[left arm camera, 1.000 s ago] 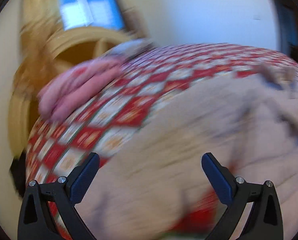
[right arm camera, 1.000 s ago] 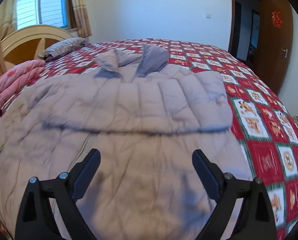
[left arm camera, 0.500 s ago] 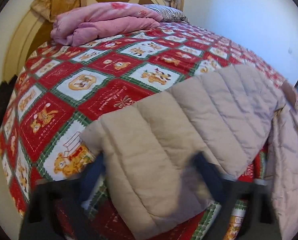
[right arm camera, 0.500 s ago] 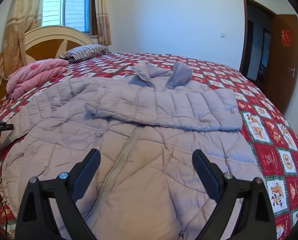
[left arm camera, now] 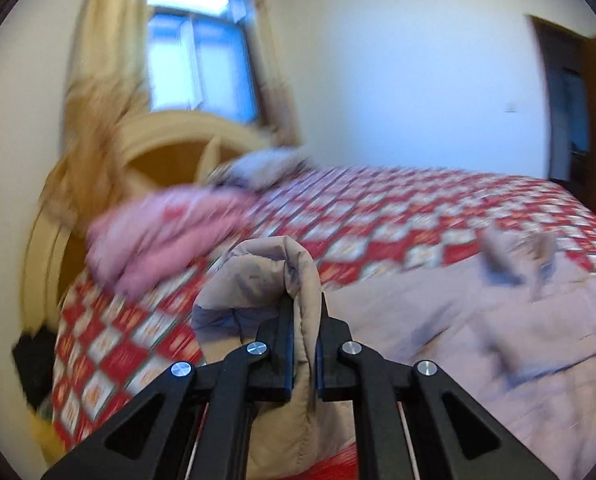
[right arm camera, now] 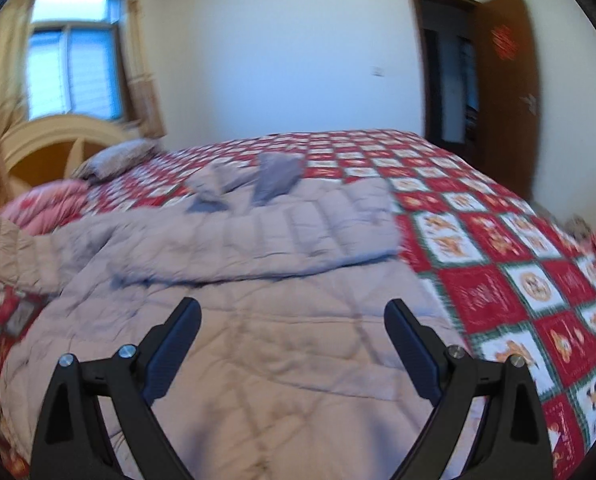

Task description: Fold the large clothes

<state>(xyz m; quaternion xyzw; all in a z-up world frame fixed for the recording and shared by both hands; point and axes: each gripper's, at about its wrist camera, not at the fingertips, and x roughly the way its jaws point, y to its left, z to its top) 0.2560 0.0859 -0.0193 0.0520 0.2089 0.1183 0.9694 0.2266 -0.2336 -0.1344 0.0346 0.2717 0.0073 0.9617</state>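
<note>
A wide bed (right arm camera: 498, 264) under a red checked quilt is seen in both views, and every place below is given relative to it. Across most of its near half a large beige quilted jacket (right arm camera: 257, 340) is spread front-up, its hood (right arm camera: 273, 176) lying towards the middle of the bed and one sleeve (right arm camera: 298, 240) already laid across the chest. At the headboard end of the bed a pink folded blanket (left arm camera: 165, 236) and a striped pillow (right arm camera: 117, 156) are placed.

The other sleeve (left arm camera: 281, 280) is held raised off the bed's near side edge, pinched in the left tongs (left arm camera: 304, 344), whose jaws are pressed together on a fold of its padded fabric. The right tongs (right arm camera: 293, 344) are held spread wide above the jacket's lower body, with nothing between them.

The main risk is judged to lie in the jacket's bulk: if the raised sleeve is carried too briskly, the whole garment could be dragged across the bed and the sleeve already laid could be disturbed. The puffy, slippery fabric could also slide out of the left tongs, since only a small fold is gripped. With the body not pinned by the right tongs, a crooked fold would be likely
</note>
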